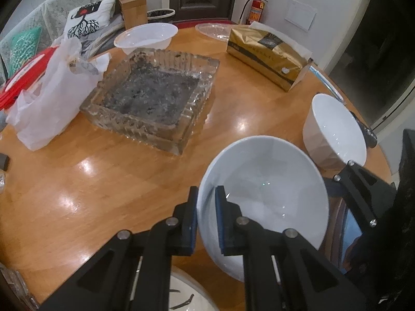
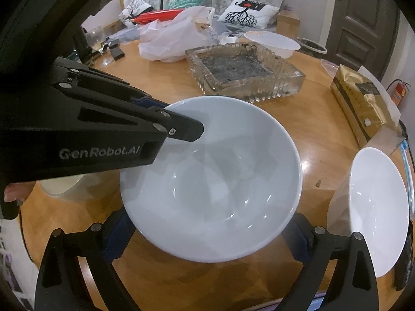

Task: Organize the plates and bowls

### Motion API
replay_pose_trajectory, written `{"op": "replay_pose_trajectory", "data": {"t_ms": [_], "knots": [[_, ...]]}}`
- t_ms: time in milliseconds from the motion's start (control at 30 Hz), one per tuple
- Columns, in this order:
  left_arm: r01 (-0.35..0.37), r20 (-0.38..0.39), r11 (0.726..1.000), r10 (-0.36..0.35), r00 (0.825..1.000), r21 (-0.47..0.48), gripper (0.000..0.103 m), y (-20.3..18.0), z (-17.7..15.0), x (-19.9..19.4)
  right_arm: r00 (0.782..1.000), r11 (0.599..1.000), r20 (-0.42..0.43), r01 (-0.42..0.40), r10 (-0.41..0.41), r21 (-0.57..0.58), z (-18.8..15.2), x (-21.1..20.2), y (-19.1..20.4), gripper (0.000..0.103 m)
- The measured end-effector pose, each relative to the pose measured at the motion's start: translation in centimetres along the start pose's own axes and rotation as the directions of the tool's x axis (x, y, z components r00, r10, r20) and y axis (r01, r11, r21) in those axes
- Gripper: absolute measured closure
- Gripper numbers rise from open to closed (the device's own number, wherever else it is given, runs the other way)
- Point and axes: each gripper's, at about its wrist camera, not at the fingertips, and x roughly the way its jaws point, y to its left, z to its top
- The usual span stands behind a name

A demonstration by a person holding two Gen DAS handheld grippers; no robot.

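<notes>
Left gripper (image 1: pixel 206 219): clamped on the near-left rim of the bowl (image 1: pixel 264 194), one pad outside the wall, one inside.
Right gripper (image 2: pixel 207 241): jaws wide apart, one at each side of the bowl's base; I cannot tell whether the pads touch it, and nothing is pinched.
Bowl: upright and empty near the close edge of the table (image 1: pixel 90 181); whether it rests there or is just lifted, I cannot tell.
Second bowl (image 1: pixel 334 132): just beside the first, to its right, tipped on its side near the table edge.
Step in hand: probably lifting the gripped bowl to nest it with the second one.
How to do it well: a one-sided rim pinch lets a glazed bowl swing, so raise it slowly and level; right the tipped bowl before stacking.
Risk: the tipped bowl may roll off the edge if nudged.
Farther: glass ashtray (image 1: pixel 153 96) at mid-table, plastic bag (image 1: pixel 49 98) to its left, gold pack (image 1: pixel 269 57), plastic bowl (image 1: pixel 145 37) at the far edge.
</notes>
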Motion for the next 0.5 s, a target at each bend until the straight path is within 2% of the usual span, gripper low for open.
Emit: {"op": "replay_pose_trajectory", "data": {"t_ms": [167,500], "knots": [[-0.018,0.026,0.999,0.018,0.999,0.027,0.093,-0.6,0.1,-1.4,1.000,1.000,0.016,0.004,-0.004,0.003,0.2,-0.8,0.1,0.008],[-0.046,0.082,0.999,0.044,0.996,0.017,0.093,-0.7,-0.2,-5.1,0.997,0.999,0.070,0.036,-0.034,-0.027,1.1,-3.9,2.1,0.008]]}}
